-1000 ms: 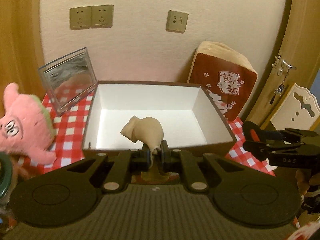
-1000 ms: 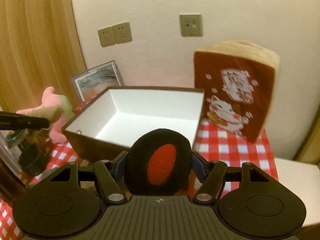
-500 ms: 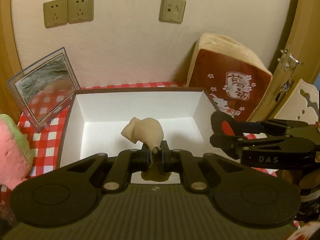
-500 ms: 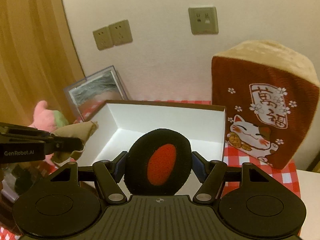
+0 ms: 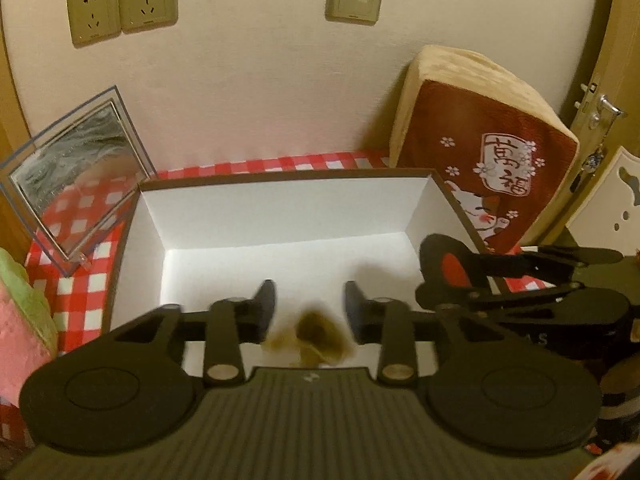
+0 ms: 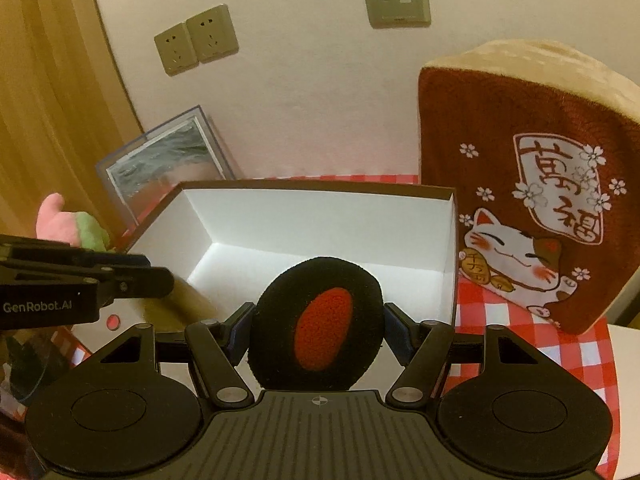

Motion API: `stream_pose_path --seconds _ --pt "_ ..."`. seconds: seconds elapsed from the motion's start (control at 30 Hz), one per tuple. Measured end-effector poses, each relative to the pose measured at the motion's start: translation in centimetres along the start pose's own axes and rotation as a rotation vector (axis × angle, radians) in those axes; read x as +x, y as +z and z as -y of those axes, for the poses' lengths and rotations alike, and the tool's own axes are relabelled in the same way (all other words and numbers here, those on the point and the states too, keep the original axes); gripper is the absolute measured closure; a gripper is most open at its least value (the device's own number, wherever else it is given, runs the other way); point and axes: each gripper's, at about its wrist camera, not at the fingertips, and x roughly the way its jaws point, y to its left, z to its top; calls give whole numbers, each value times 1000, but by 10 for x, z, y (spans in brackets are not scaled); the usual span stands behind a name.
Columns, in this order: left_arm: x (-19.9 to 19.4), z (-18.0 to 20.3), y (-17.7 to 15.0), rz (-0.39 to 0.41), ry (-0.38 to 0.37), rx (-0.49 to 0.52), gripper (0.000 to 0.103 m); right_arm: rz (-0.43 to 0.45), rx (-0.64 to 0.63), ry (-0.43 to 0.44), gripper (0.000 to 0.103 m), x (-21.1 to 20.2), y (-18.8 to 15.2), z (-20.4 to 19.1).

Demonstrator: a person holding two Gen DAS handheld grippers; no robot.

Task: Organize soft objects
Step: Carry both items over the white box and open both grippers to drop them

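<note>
An open box, white inside and brown outside, stands on a red checked cloth. My left gripper hangs over the box's near part and its jaws are opening. A beige soft toy, blurred, sits low between the fingers, and the pads are clear of it. The right wrist view shows that toy under the left gripper. My right gripper is shut on a round black pad with a red centre, held above the box's near edge. From the left wrist view, the pad is over the box's right wall.
A clear-framed mirror leans at the box's back left. A brown cat cushion stands against the wall at the right. A pink and green plush lies at the far left. A door with a handle is at the right.
The left jaws have spread and let go of the beige toy, which has dropped lower between the fingers. Both grippers have moved forward over the box.
</note>
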Motion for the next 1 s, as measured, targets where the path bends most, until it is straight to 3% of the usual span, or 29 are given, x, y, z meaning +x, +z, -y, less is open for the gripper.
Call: stream_pose_path --seconds 0.13,0.43,0.7,1.0 --pt "-1 0 4 14 17 4 56 -1 8 3 36 1 0 1" --pt "-9 -6 0 14 25 -11 55 21 28 18 35 -1 2 -2" --pt "-22 -10 -5 22 36 -17 55 67 59 30 22 -10 8 -4" --pt "-38 -12 -10 34 43 -21 53 79 64 20 20 -25 6 -5"
